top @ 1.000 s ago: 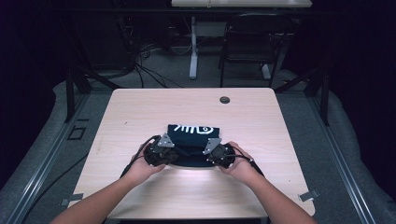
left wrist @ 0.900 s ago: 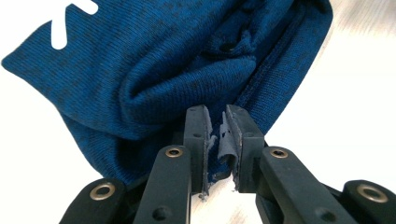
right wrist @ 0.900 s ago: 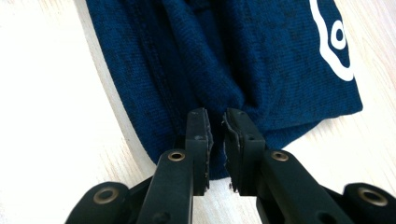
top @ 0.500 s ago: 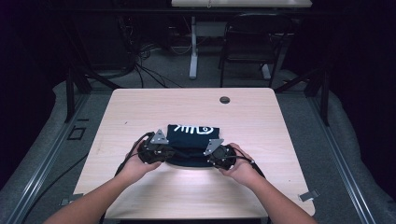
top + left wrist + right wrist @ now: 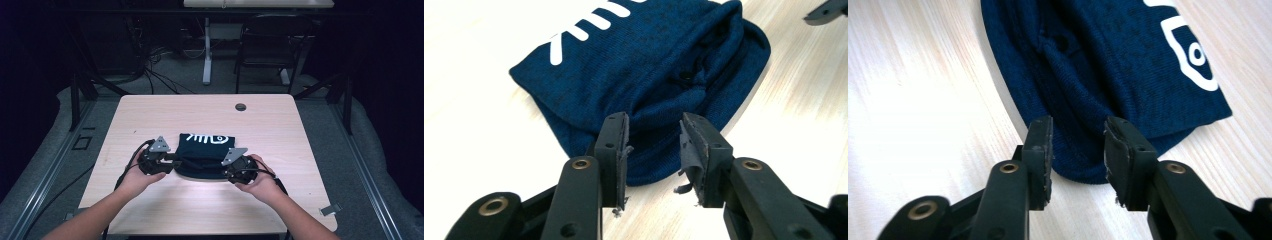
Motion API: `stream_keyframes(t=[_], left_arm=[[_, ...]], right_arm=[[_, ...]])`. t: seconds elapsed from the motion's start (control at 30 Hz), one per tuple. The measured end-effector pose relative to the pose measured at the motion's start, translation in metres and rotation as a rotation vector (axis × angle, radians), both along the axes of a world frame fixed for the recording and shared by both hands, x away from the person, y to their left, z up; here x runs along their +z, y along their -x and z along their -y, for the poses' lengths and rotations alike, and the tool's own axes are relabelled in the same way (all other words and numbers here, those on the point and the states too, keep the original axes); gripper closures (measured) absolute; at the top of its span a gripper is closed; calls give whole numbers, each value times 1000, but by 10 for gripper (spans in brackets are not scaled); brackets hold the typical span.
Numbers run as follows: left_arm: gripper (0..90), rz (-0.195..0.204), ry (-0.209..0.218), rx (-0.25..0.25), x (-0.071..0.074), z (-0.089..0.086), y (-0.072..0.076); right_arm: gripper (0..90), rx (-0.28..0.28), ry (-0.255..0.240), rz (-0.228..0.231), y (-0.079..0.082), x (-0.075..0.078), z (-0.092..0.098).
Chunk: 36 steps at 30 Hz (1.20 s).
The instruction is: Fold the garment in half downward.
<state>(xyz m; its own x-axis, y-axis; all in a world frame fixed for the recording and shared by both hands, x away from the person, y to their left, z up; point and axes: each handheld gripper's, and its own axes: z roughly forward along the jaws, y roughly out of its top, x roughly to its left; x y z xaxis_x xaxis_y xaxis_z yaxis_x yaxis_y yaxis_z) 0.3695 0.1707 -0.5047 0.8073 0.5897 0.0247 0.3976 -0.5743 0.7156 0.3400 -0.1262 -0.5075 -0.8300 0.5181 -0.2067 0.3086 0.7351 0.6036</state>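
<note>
A folded dark blue knit garment (image 5: 202,152) with white print lies on the light wooden table (image 5: 280,125). My left gripper (image 5: 172,163) sits at its near left edge, held in a hand. In the left gripper view the left gripper (image 5: 653,150) is open, jaws straddling the garment (image 5: 659,75) at its folded hem. My right gripper (image 5: 226,172) is at the near right edge. In the right gripper view the right gripper (image 5: 1077,150) is open too, with the cloth (image 5: 1118,65) edge lying between the jaws.
A small dark round grommet (image 5: 240,107) sits in the table near its far edge. Beyond the table are a chair (image 5: 265,50), a white desk leg (image 5: 206,55) and cables on the grey floor. Dark metal rails run along both sides.
Both grippers have moved slightly apart along the garment's near edge, the left one shifting left. The garment has stayed folded in place.
</note>
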Motion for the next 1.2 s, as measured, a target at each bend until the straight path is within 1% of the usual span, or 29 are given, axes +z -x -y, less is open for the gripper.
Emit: stream_keyframes(t=[0.03, 0.07, 0.13, 0.17, 0.3, 0.33, 0.4, 0.47, 0.57, 0.7, 0.73, 0.77, 0.8, 0.83, 0.87, 0.9, 0.93, 0.97, 1.0, 1.03, 1.07, 1.1, 1.13, 1.17, 1.2], left_arm=[[622, 1, 5, 4, 1, -2, 1], [613, 6, 2, 9, 2, -5, 3], [606, 9, 2, 12, 3, -8, 5], [604, 8, 7, 15, 3, -10, 6], [595, 17, 12, 19, 4, -13, 11], [593, 24, 13, 20, 4, -16, 15], [589, 28, 23, 16, 4, -18, 19], [580, 35, 30, 17, 2, -19, 23], [572, 37, 40, 21, -1, -23, 29], [566, 43, 57, 38, -6, -28, 37], [564, 43, 57, 38, -6, -28, 37], [563, 33, 76, 47, -10, -32, 40], [563, 30, 85, 57, -12, -34, 41], [563, 30, 85, 57, -12, -34, 41], [563, 16, 111, 74, -19, -38, 44], [563, 16, 111, 74, -19, -38, 44], [563, 1, 123, 89, -26, -41, 46], [563, -7, 130, 97, -29, -43, 47], [563, -12, 135, 103, -33, -45, 48], [562, -12, 135, 103, -33, -45, 48], [563, -21, 144, 124, -39, -49, 50], [562, -21, 149, 133, -42, -51, 50], [562, -21, 149, 133, -42, -51, 50], [562, -23, 161, 153, -48, -55, 52], [562, -20, 157, 160, -49, -57, 53]], right_arm=[[613, 0, 0, 0, 0, 0, 0], [602, -3, 1, -2, 3, 4, 3], [597, -8, 2, -1, 6, 7, 6], [592, -16, -12, -1, 7, 8, 8], [563, -46, -34, 6, 13, 11, 16], [563, -48, -33, 6, 14, 11, 19], [561, -61, -31, 13, 18, 11, 23], [558, -68, -36, 4, 21, 9, 26], [554, -89, -69, -5, 26, 6, 31], [548, -116, -85, -1, 33, 0, 37], [547, -123, -94, -5, 35, -3, 38], [545, -127, -99, -8, 37, -4, 39], [543, -134, -108, -7, 38, -7, 41], [542, -139, -115, -8, 40, -9, 42], [542, -145, -119, -16, 41, -12, 43], [542, -145, -119, -16, 41, -12, 43], [539, -150, -131, -29, 44, -19, 44], [539, -158, -125, -29, 46, -21, 44], [539, -158, -129, -35, 47, -25, 44], [539, -158, -129, -35, 47, -25, 44], [537, -161, -125, -35, 50, -30, 44], [537, -162, -119, -33, 51, -31, 44], [537, -162, -119, -33, 51, -31, 44], [537, -165, -116, -21, 54, -34, 44], [536, -168, -117, -16, 54, -34, 44]])
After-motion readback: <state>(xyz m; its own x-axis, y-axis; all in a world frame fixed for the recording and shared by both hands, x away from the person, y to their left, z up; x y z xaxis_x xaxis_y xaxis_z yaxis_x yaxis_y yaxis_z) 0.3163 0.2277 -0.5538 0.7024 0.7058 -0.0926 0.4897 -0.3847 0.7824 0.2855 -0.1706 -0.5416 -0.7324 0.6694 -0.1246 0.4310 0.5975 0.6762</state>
